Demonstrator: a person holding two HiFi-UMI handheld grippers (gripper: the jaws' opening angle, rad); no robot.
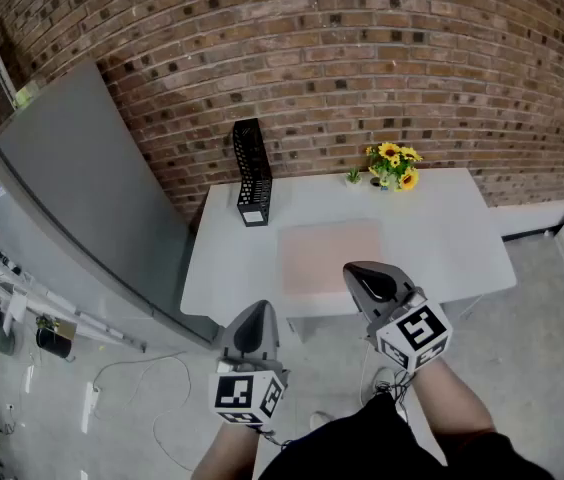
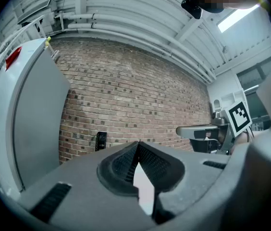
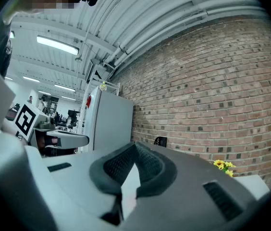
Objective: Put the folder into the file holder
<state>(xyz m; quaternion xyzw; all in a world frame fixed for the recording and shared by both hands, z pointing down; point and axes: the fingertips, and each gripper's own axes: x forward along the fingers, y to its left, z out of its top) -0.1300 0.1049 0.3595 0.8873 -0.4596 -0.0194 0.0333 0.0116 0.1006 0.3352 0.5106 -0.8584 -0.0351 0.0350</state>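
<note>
In the head view, the pink folder [image 1: 329, 255] lies flat near the table's [image 1: 442, 233] front edge. The black file holder [image 1: 252, 173] stands at the table's back left corner and the sunflowers [image 1: 394, 165] at its back edge. The left gripper [image 1: 252, 320] hangs just off the table's front edge, and the right gripper [image 1: 370, 280] is over that edge, beside the folder. In the left gripper view, the jaws are pressed together with nothing between them, and the file holder [image 2: 101, 140] stands on the table's far side. In the right gripper view, the jaws are likewise pressed together and empty, with the file holder [image 3: 160, 141] and sunflowers [image 3: 224, 166] at the table's far edge.

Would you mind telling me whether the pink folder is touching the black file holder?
Apart. The head view shows the folder lying flat, with bare table between it and the file holder.
</note>
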